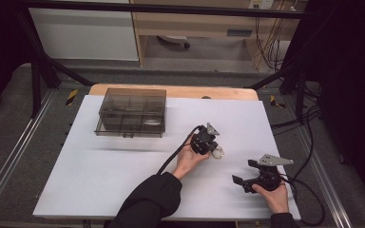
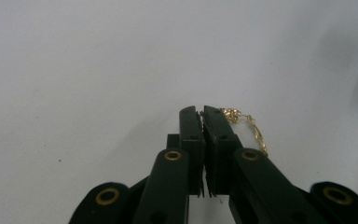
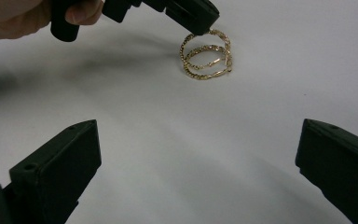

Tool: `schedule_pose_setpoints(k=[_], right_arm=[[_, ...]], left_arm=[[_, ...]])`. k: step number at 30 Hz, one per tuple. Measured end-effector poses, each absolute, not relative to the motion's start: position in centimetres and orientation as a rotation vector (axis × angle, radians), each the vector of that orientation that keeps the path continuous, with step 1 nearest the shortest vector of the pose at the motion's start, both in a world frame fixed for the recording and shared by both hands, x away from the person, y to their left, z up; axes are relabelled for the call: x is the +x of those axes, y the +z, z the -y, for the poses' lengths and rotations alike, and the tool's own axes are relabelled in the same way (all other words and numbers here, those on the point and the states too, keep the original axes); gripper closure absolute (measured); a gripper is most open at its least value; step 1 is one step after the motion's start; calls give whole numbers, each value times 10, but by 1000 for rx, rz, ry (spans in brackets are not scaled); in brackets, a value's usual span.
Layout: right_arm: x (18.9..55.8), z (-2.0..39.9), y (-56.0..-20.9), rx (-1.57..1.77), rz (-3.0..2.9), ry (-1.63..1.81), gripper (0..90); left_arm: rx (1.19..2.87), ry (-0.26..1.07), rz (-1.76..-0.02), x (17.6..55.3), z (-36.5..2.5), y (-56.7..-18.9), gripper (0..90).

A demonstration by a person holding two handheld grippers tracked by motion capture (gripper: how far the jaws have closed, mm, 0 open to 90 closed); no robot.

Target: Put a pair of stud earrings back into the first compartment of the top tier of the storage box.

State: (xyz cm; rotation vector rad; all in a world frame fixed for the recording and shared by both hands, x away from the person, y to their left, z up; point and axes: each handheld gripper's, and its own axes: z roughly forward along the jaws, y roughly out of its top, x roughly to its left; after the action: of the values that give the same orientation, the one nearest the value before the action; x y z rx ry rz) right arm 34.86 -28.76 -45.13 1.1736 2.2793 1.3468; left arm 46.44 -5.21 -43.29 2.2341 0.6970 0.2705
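A gold chain bracelet [image 1: 219,153] is coiled in loops at the middle right of the white table [image 1: 114,175]. My left gripper [image 1: 215,149] points down and is shut on its top loop. In the left gripper view the jaws [image 2: 201,113] are pressed together, and the chain [image 2: 257,131] trails out to their right. The right gripper view shows the bracelet [image 3: 207,58] hanging from the left gripper's tip [image 3: 201,27], its lower loops at the table surface. My right gripper [image 1: 244,172] is held near the front right, open, with its jaws [image 3: 199,128] spread wide and nothing between them.
A smoky transparent box [image 1: 132,111] with compartments stands at the back left of the table. Cables trail from both grippers, one across the table to the left gripper and one off the right edge. Black frame bars rise beyond the table.
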Motion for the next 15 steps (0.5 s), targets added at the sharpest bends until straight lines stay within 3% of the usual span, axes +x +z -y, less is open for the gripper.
schedule_pose_setpoints(k=[15], right_arm=[[348, 288, -451, 1174, -2281, 1341, 5]], left_arm=[[2180, 251, -691, 444, 16, -408, 862]])
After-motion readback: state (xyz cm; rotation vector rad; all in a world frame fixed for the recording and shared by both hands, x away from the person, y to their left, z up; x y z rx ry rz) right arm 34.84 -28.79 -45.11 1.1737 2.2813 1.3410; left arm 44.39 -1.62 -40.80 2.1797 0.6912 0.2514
